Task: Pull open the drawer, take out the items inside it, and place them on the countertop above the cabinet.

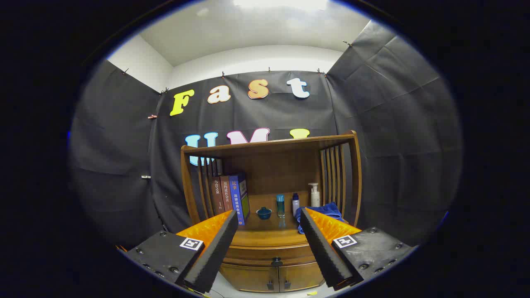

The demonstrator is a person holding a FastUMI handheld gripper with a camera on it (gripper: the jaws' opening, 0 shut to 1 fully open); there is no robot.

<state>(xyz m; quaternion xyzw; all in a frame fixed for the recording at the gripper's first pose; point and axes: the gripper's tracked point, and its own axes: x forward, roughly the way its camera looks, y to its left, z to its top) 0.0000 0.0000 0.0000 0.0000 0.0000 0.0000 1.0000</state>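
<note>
The tongs (269, 219) stand wide apart and hold nothing, their two fingers (215, 252) reaching forward toward a wooden cabinet (271, 265) set against the booth's black cloth wall. The drawer (271, 253) lies between and just below the fingertips, ahead of them; its front sits flush with the cabinet, closed, and a small dark knob (276, 261) shows at its middle. Nothing touches the knob. Below the drawer are two small cabinet doors (273, 278), each with a dark pull near the centre seam.

Above the drawer runs the desk (269, 236), the cabinet's top surface, framed by a wooden hutch (271, 145) with slatted sides and a flat roof. On the desk, beyond the fingers, a row of upright books (232, 196) stands at the left side, just past the left fingertip. Toward the middle sits a small dark teal bowl (263, 212), and beside it a slim teal-capped bottle (280, 205). Further right stand a small white bottle with a dark cap (295, 203) and a white pump bottle (314, 194). A blue cloth (331, 210) lies at the right end, partly hidden behind the right finger.

The drawer's contents cannot be seen.
</note>
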